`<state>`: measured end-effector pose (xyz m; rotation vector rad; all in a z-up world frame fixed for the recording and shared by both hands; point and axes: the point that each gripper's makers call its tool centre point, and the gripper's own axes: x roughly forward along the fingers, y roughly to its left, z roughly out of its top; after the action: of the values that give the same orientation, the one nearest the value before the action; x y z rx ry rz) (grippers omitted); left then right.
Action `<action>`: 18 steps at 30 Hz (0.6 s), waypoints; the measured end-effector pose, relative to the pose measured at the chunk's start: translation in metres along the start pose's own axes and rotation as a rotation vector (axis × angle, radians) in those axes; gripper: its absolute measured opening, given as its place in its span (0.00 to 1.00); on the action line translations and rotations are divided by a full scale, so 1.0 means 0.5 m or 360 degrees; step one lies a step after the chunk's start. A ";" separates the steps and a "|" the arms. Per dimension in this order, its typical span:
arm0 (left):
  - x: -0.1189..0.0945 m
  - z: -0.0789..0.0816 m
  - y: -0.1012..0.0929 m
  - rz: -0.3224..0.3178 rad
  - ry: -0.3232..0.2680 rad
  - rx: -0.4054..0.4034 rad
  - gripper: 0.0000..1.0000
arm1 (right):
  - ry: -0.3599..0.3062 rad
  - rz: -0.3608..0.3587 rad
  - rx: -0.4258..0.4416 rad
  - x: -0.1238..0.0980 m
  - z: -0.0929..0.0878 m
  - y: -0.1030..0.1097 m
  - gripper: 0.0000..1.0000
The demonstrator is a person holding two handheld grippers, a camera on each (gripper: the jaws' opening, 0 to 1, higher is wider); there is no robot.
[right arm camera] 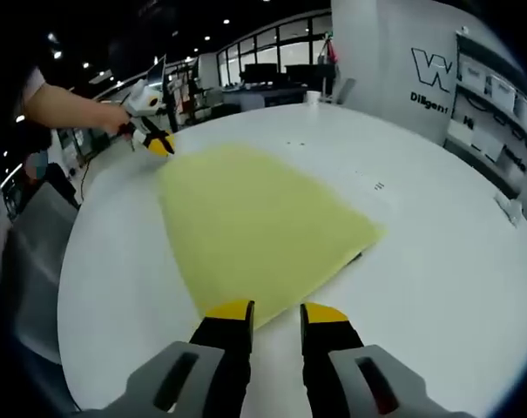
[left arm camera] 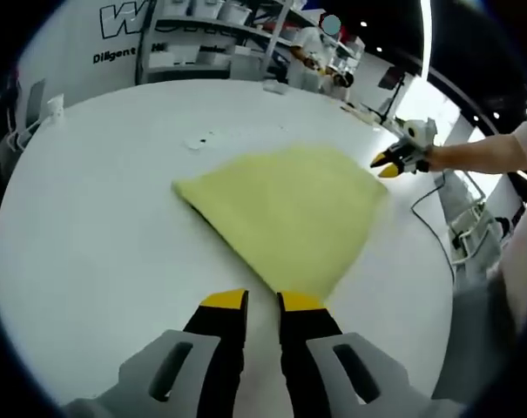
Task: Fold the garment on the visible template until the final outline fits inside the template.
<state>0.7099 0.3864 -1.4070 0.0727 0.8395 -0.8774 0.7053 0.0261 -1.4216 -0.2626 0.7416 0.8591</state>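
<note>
A pale yellow garment (left arm camera: 289, 213) lies folded flat on the white table (left arm camera: 97, 235), roughly a fan shape. My left gripper (left arm camera: 261, 302) hovers just short of its near corner, jaws a little apart with nothing between them. My right gripper (left arm camera: 385, 164), held by a hand, sits at the far right corner of the cloth. In the right gripper view the same garment (right arm camera: 254, 222) spreads ahead of my right gripper (right arm camera: 278, 312), whose jaws stand apart and empty at its near edge. The left gripper (right arm camera: 161, 144) is at the far left corner.
Small dark marks (left arm camera: 198, 141) are printed on the table beyond the cloth. A cable (left arm camera: 429, 196) trails over the right table edge. A small white object (left arm camera: 54, 109) stands at the far left rim. Shelves with boxes (left arm camera: 211, 35) line the back wall.
</note>
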 end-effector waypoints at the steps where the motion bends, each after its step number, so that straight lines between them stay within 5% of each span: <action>1: 0.000 -0.006 -0.003 0.0006 0.0001 0.0010 0.14 | -0.0003 0.0005 0.0009 -0.002 -0.004 0.006 0.18; 12: 0.000 -0.057 -0.025 0.0048 -0.0036 -0.0094 0.17 | 0.0002 0.0071 0.0056 -0.002 -0.051 0.068 0.19; 18: 0.013 -0.083 -0.032 0.0050 0.0019 -0.0096 0.16 | -0.0012 0.0102 -0.0018 0.005 -0.053 0.078 0.11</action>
<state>0.6755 0.3874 -1.4356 0.0385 0.8734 -0.8222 0.6636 0.0397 -1.4392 -0.2466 0.7416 0.9249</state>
